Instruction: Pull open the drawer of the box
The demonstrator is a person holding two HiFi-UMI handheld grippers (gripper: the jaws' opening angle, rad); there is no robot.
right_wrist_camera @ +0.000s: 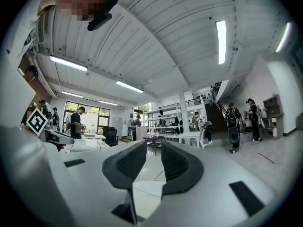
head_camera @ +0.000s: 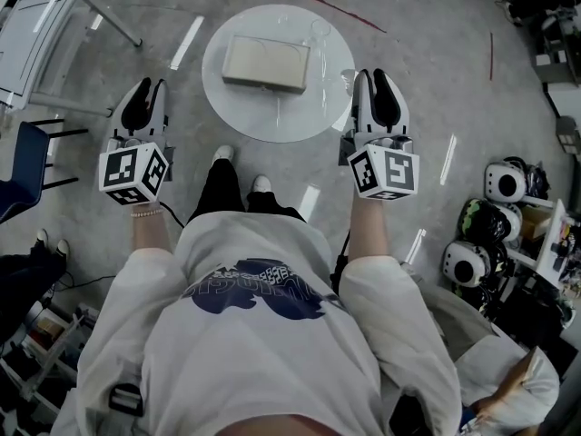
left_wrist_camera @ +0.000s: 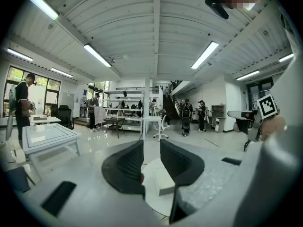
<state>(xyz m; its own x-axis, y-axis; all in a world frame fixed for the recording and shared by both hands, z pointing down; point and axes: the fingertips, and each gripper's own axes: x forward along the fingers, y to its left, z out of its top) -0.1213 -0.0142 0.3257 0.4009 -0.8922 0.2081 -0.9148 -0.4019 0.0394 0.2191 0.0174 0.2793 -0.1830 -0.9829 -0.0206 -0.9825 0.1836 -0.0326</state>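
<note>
The box (head_camera: 266, 64) lies in the upper middle of the head view on a round white table (head_camera: 238, 112), with bare tabletop on every side up to the rim. The left gripper (head_camera: 150, 87) hangs off the table's left edge over grey floor (head_camera: 427, 80), jaws spread and empty. The right gripper (head_camera: 377, 78) is at the right rim, its jaws a little apart with nothing between them. Helmets (head_camera: 504, 182) crowd the right edge.

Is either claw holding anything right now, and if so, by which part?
Nothing is held. The left claw and right claw both stand open and empty, either side of the round table, clear of the box.
</note>
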